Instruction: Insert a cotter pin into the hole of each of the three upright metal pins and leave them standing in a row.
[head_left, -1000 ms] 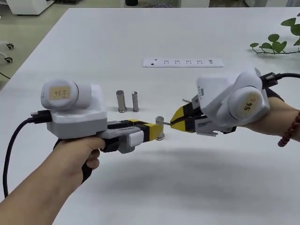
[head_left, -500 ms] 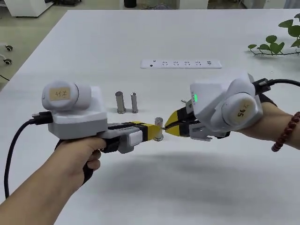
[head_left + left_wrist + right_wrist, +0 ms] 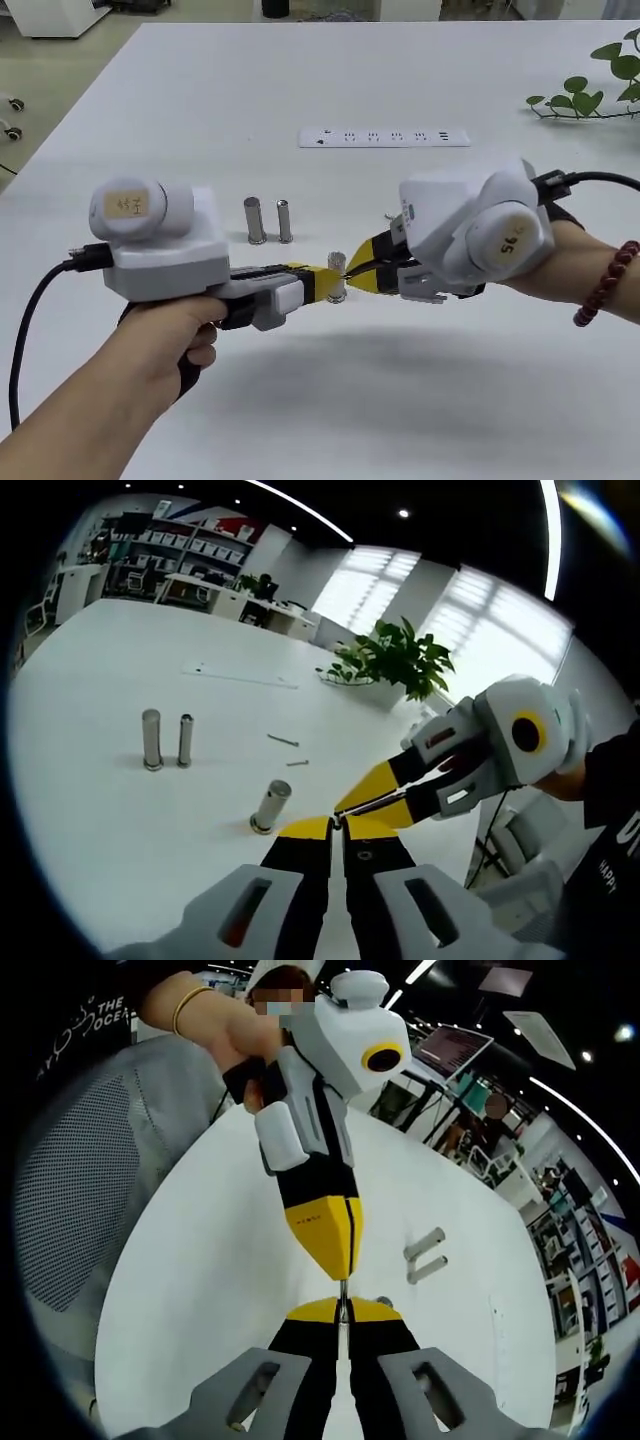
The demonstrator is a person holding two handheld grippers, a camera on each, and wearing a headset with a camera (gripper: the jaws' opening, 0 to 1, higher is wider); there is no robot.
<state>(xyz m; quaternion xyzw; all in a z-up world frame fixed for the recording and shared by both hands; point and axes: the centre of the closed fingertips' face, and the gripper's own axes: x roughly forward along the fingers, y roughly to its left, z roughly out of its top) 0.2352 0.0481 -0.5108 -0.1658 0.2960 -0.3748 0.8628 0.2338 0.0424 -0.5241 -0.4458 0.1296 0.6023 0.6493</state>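
On the white table (image 3: 420,390), right where the two tongs' noses meet in the head view, stands one metal pin (image 3: 338,264). It looks upright to us and the yellow jaws partly cover it. Left tongs (image 3: 328,284) and right tongs (image 3: 358,277) sit tip to tip at it. We can't resolve anything held between them here. Beyond the left tongs, well apart from the tips, is a standing pair (image 3: 269,220) of metal pins, side by side. Farther out are one power strip (image 3: 385,137) and one plant (image 3: 590,85) past the right tongs.

Left gripper view: the left tongs' jaws are closed. The near end of a cotter pin (image 3: 372,801) sits in their tips and looks pinched to us. The other end runs into the right tongs' yellow jaws. The nearest metal pin (image 3: 270,806) is just left of the tips, clear of the jaws, and leans compared with the standing pair (image 3: 167,739). We see two loose cotter pins (image 3: 283,741) on the table beyond the tips, near each other.

Right gripper view: the right tongs' jaws are clamped on the cotter pin (image 3: 342,1312). The left tongs (image 3: 341,1275) come in from above, nose against nose. The standing pair (image 3: 427,1255) is off to the right of the tips.

We count three metal pins and three cotter pins, one of them held and two loose.
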